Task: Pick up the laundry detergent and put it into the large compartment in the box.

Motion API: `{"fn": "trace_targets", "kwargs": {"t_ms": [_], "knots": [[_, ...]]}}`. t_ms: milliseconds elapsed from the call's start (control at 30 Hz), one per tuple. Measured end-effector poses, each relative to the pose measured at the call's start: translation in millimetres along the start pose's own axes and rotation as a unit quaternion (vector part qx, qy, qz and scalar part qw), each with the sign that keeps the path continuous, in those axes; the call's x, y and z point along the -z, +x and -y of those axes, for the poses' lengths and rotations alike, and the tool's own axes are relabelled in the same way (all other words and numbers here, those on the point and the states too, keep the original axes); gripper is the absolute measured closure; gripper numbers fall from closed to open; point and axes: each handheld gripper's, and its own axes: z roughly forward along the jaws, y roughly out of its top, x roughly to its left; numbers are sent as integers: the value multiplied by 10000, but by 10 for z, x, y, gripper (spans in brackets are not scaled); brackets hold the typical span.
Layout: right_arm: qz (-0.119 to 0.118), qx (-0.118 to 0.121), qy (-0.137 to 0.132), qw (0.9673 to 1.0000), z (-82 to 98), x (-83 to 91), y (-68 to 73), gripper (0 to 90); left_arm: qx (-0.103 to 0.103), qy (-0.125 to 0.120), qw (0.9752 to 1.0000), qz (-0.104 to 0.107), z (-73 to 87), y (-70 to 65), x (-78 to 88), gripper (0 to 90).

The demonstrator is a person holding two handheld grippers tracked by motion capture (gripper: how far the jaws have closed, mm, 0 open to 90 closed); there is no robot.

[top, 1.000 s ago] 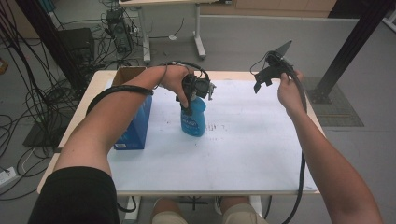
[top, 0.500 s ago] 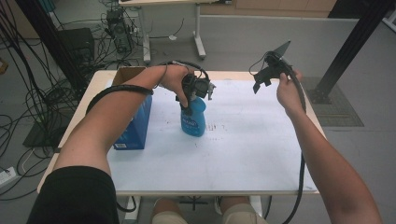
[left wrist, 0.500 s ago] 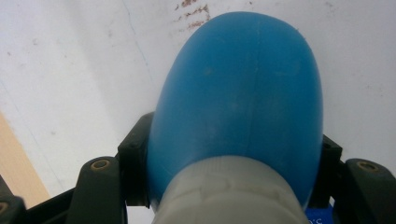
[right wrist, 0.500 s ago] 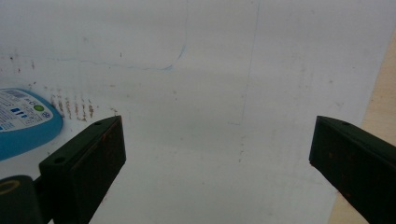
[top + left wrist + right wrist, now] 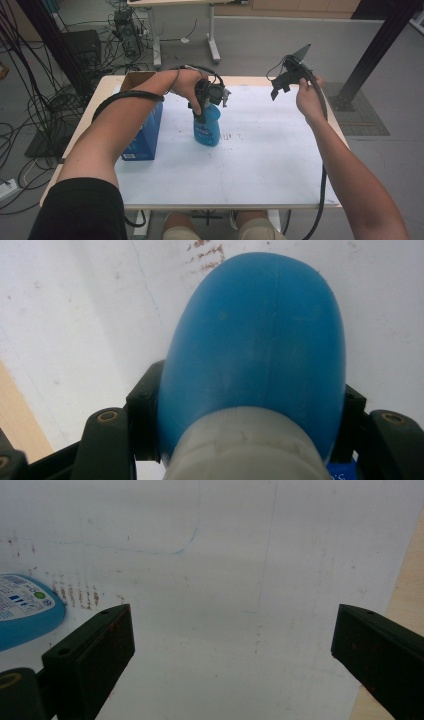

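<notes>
Two hand-held grippers up over the worktop. Left hand-held gripper (image 5: 209, 100) clamped tight on the blue bottle (image 5: 207, 126), up near its top. Black jaws pressed on both sides of the blue bottle in the left gripper view, with a pale ribbed collar (image 5: 245, 445) just below the blue part. Bottle standing upright on the white sheet (image 5: 260, 160), near the middle of the worktop (image 5: 107, 87), a bit to the left. Small brown marks on the sheet right beside the bottle. Right hand-held gripper (image 5: 287, 75) held high in the air, well apart from the bottle, over the far right part of the sheet. Jaws of that one wide apart, with nothing between them but the white sheet below. Blue box (image 5: 145, 132) standing on the left side of the worktop, near the bottle but not touching it. Lots of black cables (image 5: 30, 100) on the grey floor to the left.
</notes>
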Motion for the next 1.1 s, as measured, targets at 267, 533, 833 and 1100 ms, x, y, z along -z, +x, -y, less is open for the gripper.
{"fn": "trace_targets", "kwargs": {"t_ms": [267, 533, 833, 1100], "knots": [[-1, 7, -1, 10000, -2, -1, 4, 37, 11, -10, 10000, -8, 6, -6, 0, 365], [11, 3, 5, 10000, -3, -3, 10, 37, 41, -45, 10000, -16, 21, -12, -3, 365], [10, -1, 12, 10000, -10, -9, 12, 37, 69, -23, 10000, -2, 16, -5, 2, 365], [21, -12, 11, 10000, -14, -13, 12, 37, 58, -9, 10000, 5, 9, 0, 2, 366]]}}
